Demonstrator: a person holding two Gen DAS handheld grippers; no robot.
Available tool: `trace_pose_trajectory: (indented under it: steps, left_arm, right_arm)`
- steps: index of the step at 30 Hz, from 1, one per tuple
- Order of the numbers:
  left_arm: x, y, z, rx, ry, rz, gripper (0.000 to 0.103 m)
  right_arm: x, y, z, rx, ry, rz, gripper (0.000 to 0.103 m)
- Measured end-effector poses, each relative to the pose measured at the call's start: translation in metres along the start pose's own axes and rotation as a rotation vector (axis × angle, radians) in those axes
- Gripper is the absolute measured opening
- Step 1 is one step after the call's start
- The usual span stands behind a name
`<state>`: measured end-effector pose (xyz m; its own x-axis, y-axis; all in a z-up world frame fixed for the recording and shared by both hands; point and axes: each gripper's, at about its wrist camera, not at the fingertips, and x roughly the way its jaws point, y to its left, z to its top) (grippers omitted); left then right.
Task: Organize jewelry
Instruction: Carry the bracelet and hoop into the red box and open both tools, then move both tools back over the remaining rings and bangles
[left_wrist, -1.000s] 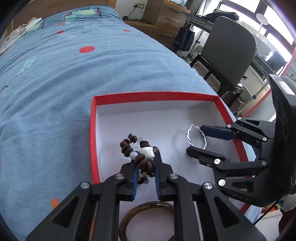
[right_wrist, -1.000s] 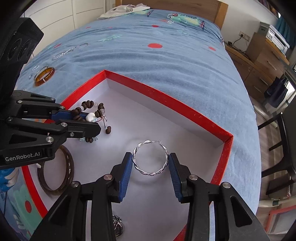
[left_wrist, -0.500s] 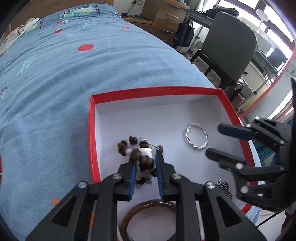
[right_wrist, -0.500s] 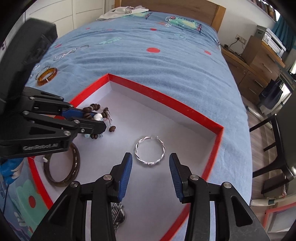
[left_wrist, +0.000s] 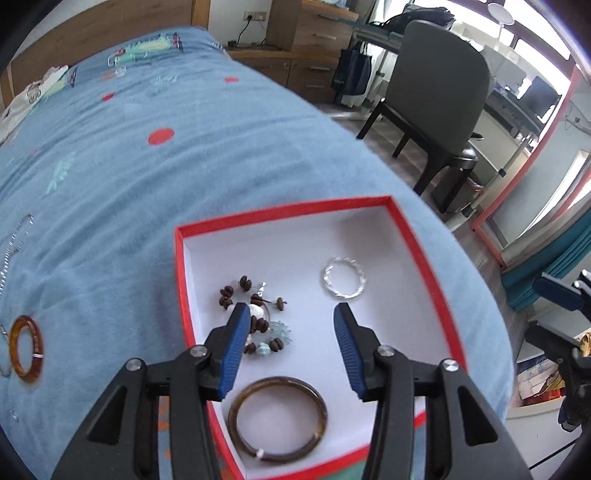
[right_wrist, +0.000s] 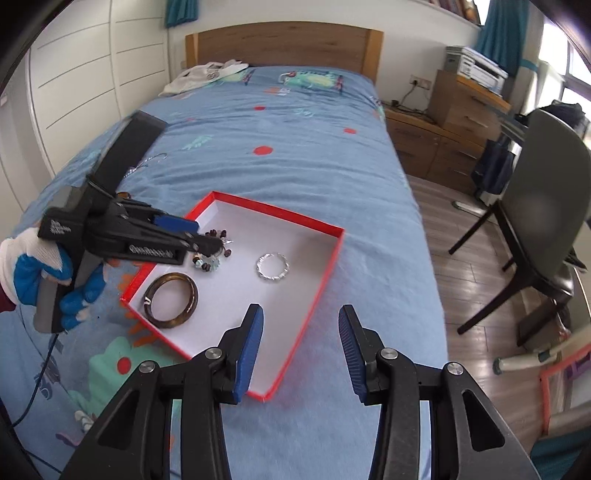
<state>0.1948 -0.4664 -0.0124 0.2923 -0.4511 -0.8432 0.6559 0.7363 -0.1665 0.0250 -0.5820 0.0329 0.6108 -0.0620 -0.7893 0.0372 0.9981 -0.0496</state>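
Note:
A red-rimmed white box (left_wrist: 280, 212) (right_wrist: 325, 273) lies on the blue bed. In it lie a brown beaded bracelet (left_wrist: 255, 314) (right_wrist: 212, 254), a twisted silver hoop (left_wrist: 344, 283) (right_wrist: 272, 267) and a dark brown bangle (left_wrist: 277, 419) (right_wrist: 171, 300). My left gripper (left_wrist: 290, 332) (right_wrist: 199, 236) is open just above the beaded bracelet, its left finger over the beads. My right gripper (right_wrist: 301, 334) is open and empty, pulled back over the box's near corner; its fingers (left_wrist: 557, 295) show at the left wrist view's right edge.
An amber bangle (left_wrist: 26, 349) and a silver chain (left_wrist: 14, 243) (right_wrist: 146, 164) lie on the bedspread left of the box. A dark chair (right_wrist: 539, 206) and wooden drawers (right_wrist: 461, 122) stand right of the bed. White clothing (right_wrist: 207, 75) lies by the headboard.
My left gripper has opened and let the beaded bracelet drop into the box. My right gripper has left the silver hoop in the box, opened wider and pulled back and up.

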Motion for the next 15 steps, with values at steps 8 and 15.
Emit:
trace_pose_trajectory:
  steps: [8, 15]
  left_arm:
    - [-0.102, -0.008, -0.033, 0.02, -0.1, 0.042, 0.045]
    - [-0.187, 0.011, -0.1, -0.014, -0.175, 0.063, 0.045]
  right_arm:
    - [-0.07, -0.001, -0.022, 0.073, -0.055, -0.061, 0.046]
    - [-0.116, 0.04, -0.038, 0.069, -0.119, -0.022, 0.051]
